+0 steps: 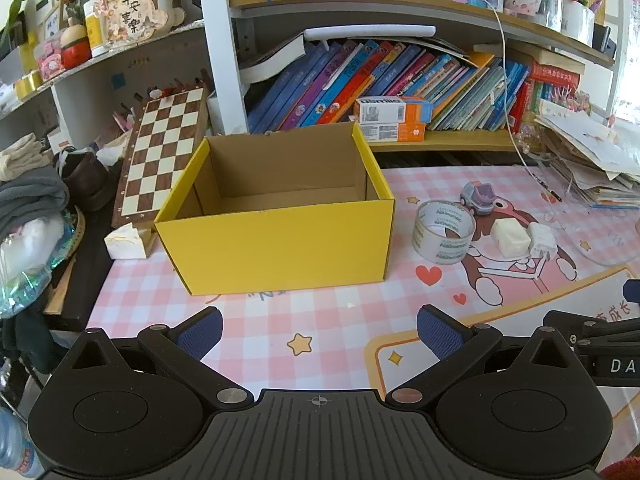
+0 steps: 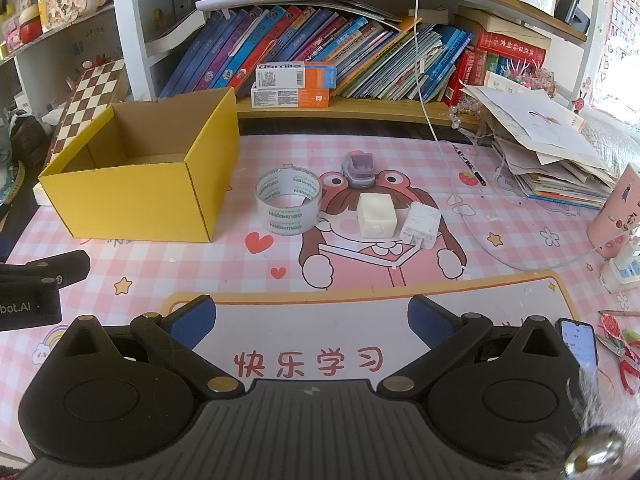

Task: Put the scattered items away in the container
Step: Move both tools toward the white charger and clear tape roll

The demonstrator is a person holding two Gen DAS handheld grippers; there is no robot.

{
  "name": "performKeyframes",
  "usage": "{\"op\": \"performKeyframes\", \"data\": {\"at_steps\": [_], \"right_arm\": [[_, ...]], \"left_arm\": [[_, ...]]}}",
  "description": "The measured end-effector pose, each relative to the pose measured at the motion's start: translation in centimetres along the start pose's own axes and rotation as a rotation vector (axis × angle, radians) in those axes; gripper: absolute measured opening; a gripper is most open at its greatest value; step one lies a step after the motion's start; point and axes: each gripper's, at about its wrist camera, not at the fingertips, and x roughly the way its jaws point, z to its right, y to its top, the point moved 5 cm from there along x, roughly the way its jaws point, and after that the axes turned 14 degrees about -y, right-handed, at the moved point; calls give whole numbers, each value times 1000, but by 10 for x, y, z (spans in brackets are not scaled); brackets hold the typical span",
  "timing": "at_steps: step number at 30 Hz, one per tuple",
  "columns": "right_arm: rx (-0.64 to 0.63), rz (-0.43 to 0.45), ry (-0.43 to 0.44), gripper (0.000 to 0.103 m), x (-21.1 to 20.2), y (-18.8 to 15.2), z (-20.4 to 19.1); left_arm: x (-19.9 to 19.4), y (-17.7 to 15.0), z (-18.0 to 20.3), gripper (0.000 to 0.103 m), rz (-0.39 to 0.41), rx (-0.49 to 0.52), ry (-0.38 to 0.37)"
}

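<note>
An open yellow cardboard box (image 1: 276, 248) (image 2: 132, 196) stands on the pink desk mat, and I see nothing inside it. To its right lie a roll of clear tape (image 1: 443, 231) (image 2: 289, 199), a small purple toy car (image 1: 478, 198) (image 2: 359, 170), a cream block (image 1: 510, 238) (image 2: 377, 216) and a white charger (image 1: 543, 240) (image 2: 420, 225). My left gripper (image 1: 320, 332) is open and empty, in front of the box. My right gripper (image 2: 312, 324) is open and empty, in front of the scattered items.
Shelves of books (image 2: 320, 48) run along the back. A chessboard (image 1: 160, 152) leans left of the box. A paper stack (image 2: 552, 152) sits at the right, with a pink cup (image 2: 618, 216), a phone (image 2: 578, 344) and a white cable (image 2: 424, 80).
</note>
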Motion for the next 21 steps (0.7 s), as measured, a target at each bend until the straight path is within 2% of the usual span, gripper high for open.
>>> {"op": "performKeyframes", "data": {"at_steps": [6,21], "right_arm": [[-5,4,0,103,-1,0,1],[-6,0,0,103,0,0,0]], "left_arm": [[5,-1,-3,103,-12,-20,-16],[5,-3,-2,103,-15,-18,1]]}}
